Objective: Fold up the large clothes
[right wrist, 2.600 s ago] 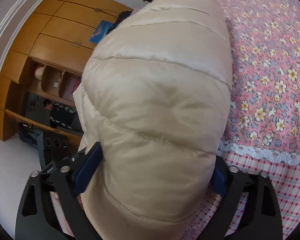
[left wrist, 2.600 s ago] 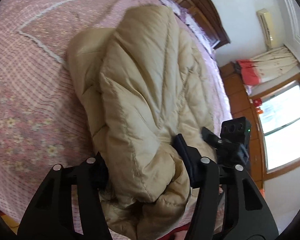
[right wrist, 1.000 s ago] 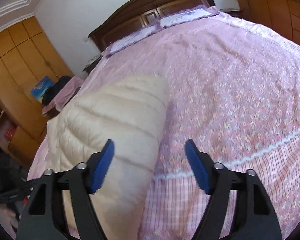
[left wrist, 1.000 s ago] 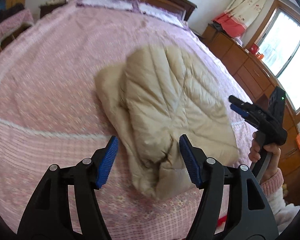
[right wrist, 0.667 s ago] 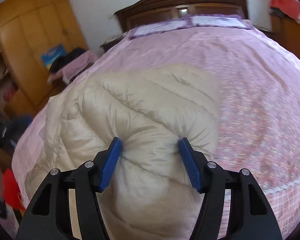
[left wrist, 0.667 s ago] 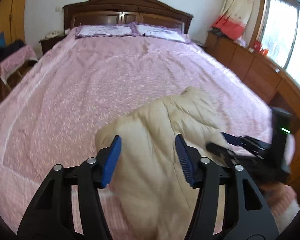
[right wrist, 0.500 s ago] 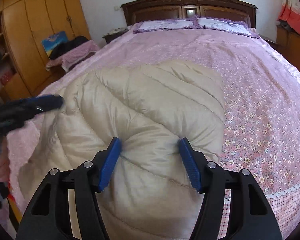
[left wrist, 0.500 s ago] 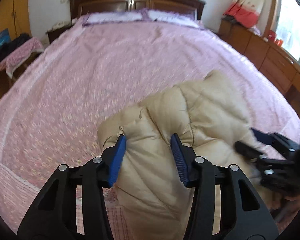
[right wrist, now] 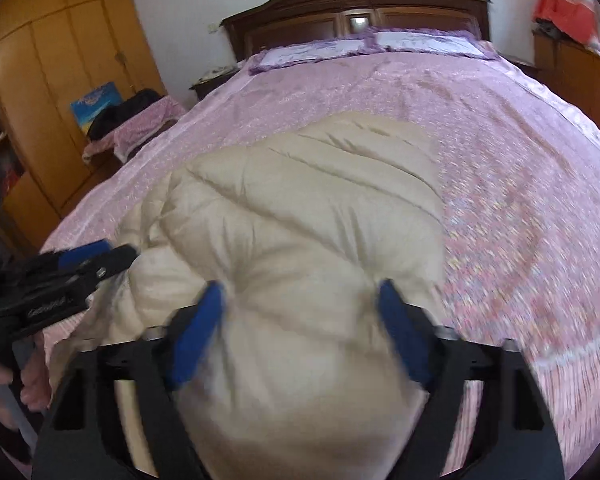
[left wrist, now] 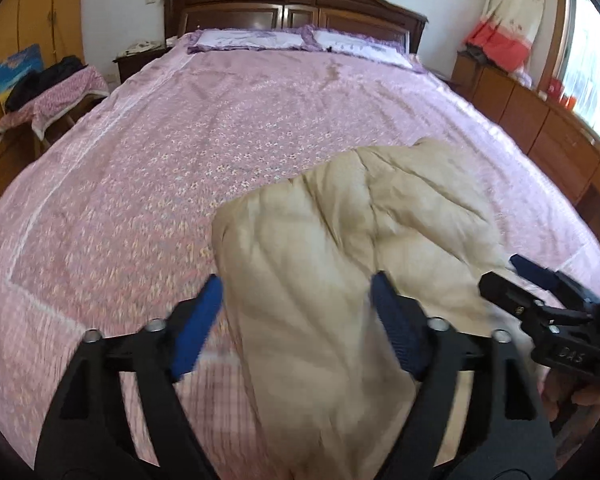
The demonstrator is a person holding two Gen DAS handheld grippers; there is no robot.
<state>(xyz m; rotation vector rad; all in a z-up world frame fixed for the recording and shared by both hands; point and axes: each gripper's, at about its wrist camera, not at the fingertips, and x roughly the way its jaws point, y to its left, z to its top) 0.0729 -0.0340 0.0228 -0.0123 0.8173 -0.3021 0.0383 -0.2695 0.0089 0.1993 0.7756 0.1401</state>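
Observation:
A beige quilted puffer jacket [left wrist: 340, 248] lies bunched at the near edge of the pink floral bed [left wrist: 180, 152]. My left gripper [left wrist: 296, 304] has its jaws wide apart around the jacket's near left part, blue pads [left wrist: 196, 316] at its sides. In the right wrist view the jacket [right wrist: 312, 208] fills the middle, and my right gripper [right wrist: 300, 312] presses its pads [right wrist: 400, 320] into a thick fold of it. The right gripper also shows in the left wrist view [left wrist: 540, 292], and the left gripper shows in the right wrist view [right wrist: 80, 264].
Dark wooden headboard [left wrist: 292, 4] and purple pillows [left wrist: 252, 38] at the far end. A stool with a pink cloth [left wrist: 48, 96] stands left of the bed. Wooden cabinets [left wrist: 540, 128] run along the right wall, wardrobes [right wrist: 52, 80] along the left.
Both grippers let go of the jacket, drew back, then came in again. The right pads closed onto a fold; the left jaws have widened in the last half second.

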